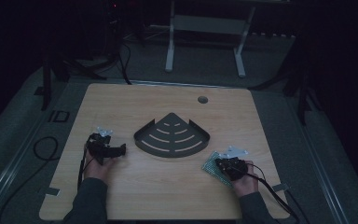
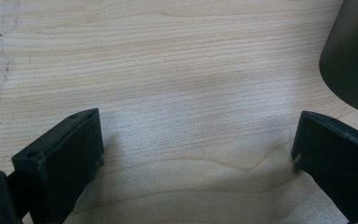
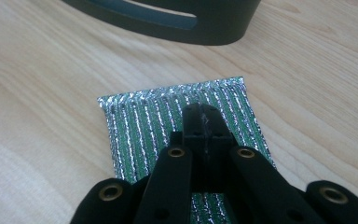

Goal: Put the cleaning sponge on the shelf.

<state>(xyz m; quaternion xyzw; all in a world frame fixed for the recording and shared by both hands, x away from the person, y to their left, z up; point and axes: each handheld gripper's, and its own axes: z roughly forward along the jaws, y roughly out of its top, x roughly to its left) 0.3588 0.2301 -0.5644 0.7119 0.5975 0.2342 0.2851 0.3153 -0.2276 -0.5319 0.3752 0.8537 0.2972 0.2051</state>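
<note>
A dark metal corner shelf [image 1: 171, 137] with curved slots lies flat at the middle of the wooden table [image 1: 168, 186]. My left gripper [image 1: 121, 150] rests left of it, open, with bare wood between its jaws [image 2: 198, 144]; the shelf's rim [image 2: 354, 51] shows at the upper right of the left gripper view. A green pad with silver stripes [image 1: 210, 164] lies flat near the table's right front. My right gripper [image 3: 200, 112] sits over the pad [image 3: 144, 121], jaws pressed together and tips pointing at the shelf's edge [image 3: 191, 18]. In the high view this gripper [image 1: 221, 163] covers the pad's near part.
A round cable hole [image 1: 203, 99] sits near the table's far edge. White frame legs [image 1: 170, 51] stand on the floor beyond the table. A black cable [image 1: 42, 149] loops on the floor at the left. The room around is dark.
</note>
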